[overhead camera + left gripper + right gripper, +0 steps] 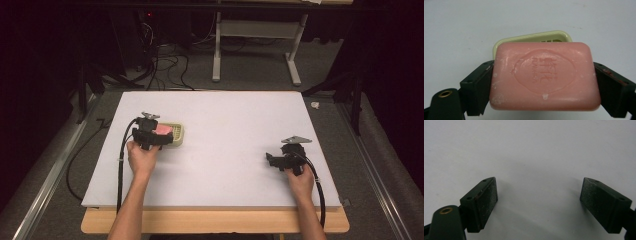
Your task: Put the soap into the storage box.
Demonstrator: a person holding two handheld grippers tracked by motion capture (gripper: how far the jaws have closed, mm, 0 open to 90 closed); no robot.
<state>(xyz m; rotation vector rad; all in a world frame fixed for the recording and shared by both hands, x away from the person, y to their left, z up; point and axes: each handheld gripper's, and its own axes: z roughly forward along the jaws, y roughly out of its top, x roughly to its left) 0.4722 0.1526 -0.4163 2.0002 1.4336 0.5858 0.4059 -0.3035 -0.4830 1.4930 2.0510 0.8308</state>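
A pink bar of soap (544,76) with an embossed stamp sits between the two black jaws of my left gripper (544,82), which is shut on its short sides. Just behind and below it lies a pale yellow-green soap dish (531,38). From above, the left gripper (159,134) holds the pink soap (163,129) over the near part of the dish (179,135), on the left of the white board. My right gripper (270,160) rests at the right side of the board, jaws wide apart (539,200) with nothing between them.
The white board (225,130) lies on a wooden table. Beyond its far edge is a carpeted floor with cables (165,65) and a white table frame (255,45). A small white scrap (315,105) lies off the board's right far corner.
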